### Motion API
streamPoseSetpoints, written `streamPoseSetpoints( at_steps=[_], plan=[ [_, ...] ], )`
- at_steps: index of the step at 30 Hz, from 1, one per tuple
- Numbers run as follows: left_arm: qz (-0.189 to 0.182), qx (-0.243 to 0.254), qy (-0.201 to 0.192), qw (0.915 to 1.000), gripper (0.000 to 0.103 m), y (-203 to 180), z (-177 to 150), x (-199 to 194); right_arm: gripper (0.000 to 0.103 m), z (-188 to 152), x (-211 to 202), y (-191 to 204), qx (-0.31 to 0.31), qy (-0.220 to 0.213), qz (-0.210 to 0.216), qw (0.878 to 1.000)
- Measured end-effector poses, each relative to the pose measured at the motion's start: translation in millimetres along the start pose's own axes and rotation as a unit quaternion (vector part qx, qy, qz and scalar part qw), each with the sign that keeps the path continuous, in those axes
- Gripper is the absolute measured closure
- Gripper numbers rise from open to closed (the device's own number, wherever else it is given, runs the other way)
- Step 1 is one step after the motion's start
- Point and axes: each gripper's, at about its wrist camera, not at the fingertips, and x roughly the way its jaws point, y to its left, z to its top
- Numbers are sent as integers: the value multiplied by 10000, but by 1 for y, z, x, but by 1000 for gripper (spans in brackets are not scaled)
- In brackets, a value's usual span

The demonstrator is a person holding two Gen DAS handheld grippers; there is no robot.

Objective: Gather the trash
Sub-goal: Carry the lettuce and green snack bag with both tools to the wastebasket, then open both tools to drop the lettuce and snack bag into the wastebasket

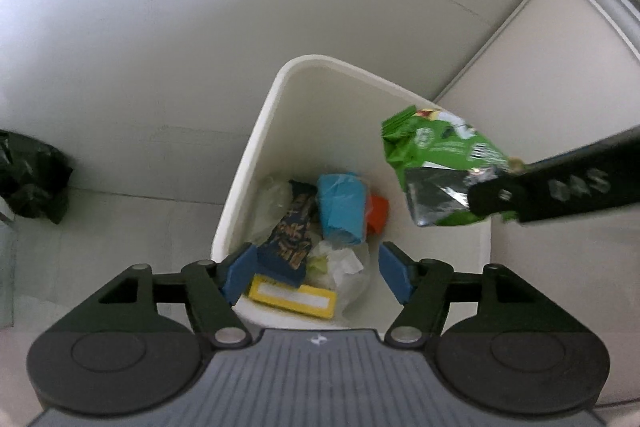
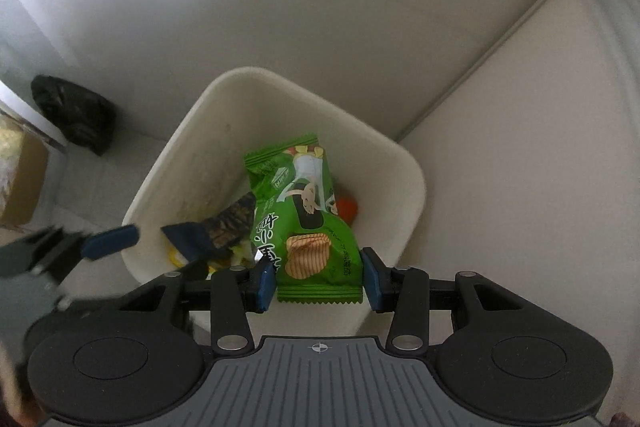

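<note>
From the left wrist camera, the left gripper (image 1: 316, 273) hangs over the near rim of a white bin (image 1: 256, 147) that stands on a pale floor in a corner. Its blue jaws stand apart with nothing pinched between them; below the gap lies the trash already in the bin. Down there I can make out a dark blue snack wrapper (image 1: 292, 239), a yellow box (image 1: 294, 297), a blue crumpled bag (image 1: 340, 207), something orange (image 1: 378, 213) and some white plastic (image 1: 344, 263). Over the bin's right side, the right gripper (image 1: 492, 199) reaches in from the right edge and holds a green chip bag (image 1: 436, 155), whose silver inside shows at the torn end. A black bag (image 1: 30, 179) sits on the floor to the far left, against the wall.

From the right wrist camera, the right gripper (image 2: 319, 281) has its blue jaws pressed on both sides of the green chip bag (image 2: 304, 219), near its lower sealed edge. The bag hangs above the open white bin (image 2: 400, 179), pointing into it. Beside it in the bin lie the dark blue snack wrapper (image 2: 216, 231) and the orange thing (image 2: 346, 209). One blue finger of the left gripper (image 2: 110, 241) pokes in at the bin's left rim. The black bag (image 2: 74, 113) lies on the floor beyond, next to a cardboard box (image 2: 20, 179).
</note>
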Motion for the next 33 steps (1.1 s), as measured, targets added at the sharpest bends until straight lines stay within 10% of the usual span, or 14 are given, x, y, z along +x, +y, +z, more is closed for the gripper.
streamPoseSetpoints(
  at_steps=[19,23,33],
  plan=[
    [95,8,93,9999,35,10,-12,-9,59,27,56,21,73,91,309,9995],
    [84,52,56,9999,34,10,-11,-10,29,30,58,24,116,32,410,9991],
    [91,127,22,9999,29,7,-13,-6,23,30,39,14,235,-54,324,9992]
  ],
)
